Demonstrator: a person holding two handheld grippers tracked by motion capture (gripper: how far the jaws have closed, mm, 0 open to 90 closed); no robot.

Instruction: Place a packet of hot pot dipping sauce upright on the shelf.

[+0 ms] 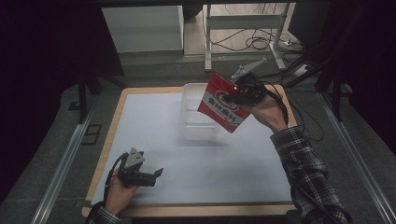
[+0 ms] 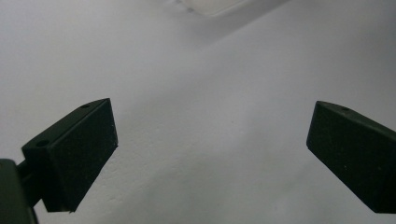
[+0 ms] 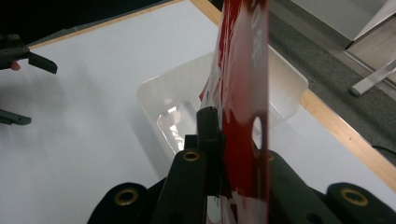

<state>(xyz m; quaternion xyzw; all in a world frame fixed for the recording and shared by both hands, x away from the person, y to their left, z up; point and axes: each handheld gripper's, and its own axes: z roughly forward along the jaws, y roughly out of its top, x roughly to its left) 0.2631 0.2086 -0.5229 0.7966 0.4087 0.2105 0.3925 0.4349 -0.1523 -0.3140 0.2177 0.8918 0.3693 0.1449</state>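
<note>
White table (image 1: pixel 154 140), clear bin (image 1: pixel 196 126), right gripper (image 1: pixel 243 91) pinching red packet (image 1: pixel 222 105) seemingly above it, left gripper (image 1: pixel 156 175) fingers wide

Packet (image 1: pixel 223 103) seemingly above tub (image 1: pixel 194 112); table (image 1: pixel 187 163) beneath

We see a white-topped table (image 1: pixel 154 135) with a pale wooden edge, standing on grey carpet (image 1: pixel 56 154). Metal rails (image 1: pixel 63 163) run along the floor on both sides. Beyond the right gripper (image 1: pixel 243 91), a white cabinet (image 1: pixel 142 28) and a metal desk frame (image 1: pixel 243 23) stand over tangled cables (image 1: pixel 254 42). Dark curtains (image 1: pixel 46 42) close both sides; the light is dim.
</note>
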